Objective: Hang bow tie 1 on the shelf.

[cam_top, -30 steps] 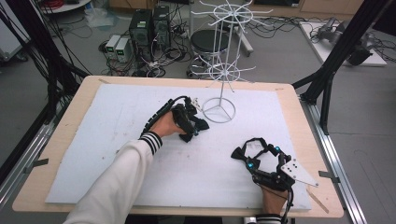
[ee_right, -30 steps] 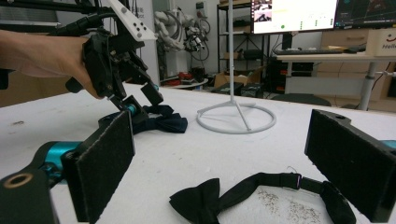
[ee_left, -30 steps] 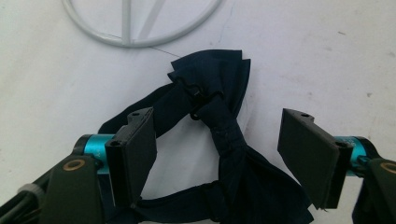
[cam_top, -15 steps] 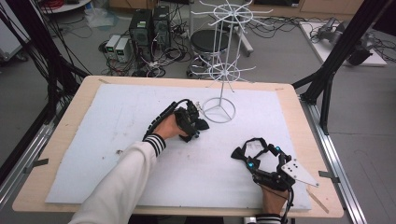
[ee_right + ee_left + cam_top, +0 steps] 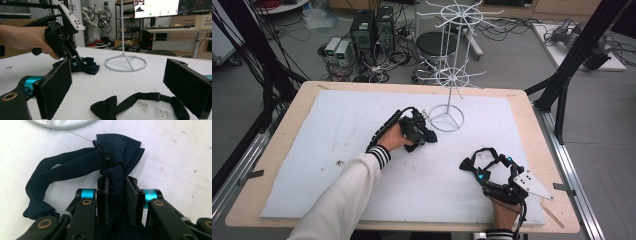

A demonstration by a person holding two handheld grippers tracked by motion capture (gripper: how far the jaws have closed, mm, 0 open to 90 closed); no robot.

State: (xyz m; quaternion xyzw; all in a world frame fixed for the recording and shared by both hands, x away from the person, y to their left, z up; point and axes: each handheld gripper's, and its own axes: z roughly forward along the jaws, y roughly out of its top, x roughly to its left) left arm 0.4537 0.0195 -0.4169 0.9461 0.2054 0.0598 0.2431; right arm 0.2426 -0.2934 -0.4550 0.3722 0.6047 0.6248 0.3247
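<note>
Pinching a navy bow tie [image 5: 117, 157], left gripper [image 5: 117, 195] fingers just closed; right gripper [image 5: 120, 87] fingers spread; box reads "Hello".

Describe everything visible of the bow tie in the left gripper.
The navy bow tie is soft pleated fabric, its knot pinched between the left gripper pads, whose jaws have just been closing on it. One pleated wing fans out beyond the jaws. Its strap loops off to one side, with a small black metal hook at the knot. It lies on the white table cover, close to the stand's ring base.

navy bow tie [image 5: 117, 152], white stand [image 5: 447, 117], striped cuff [image 5: 379, 154]
</note>
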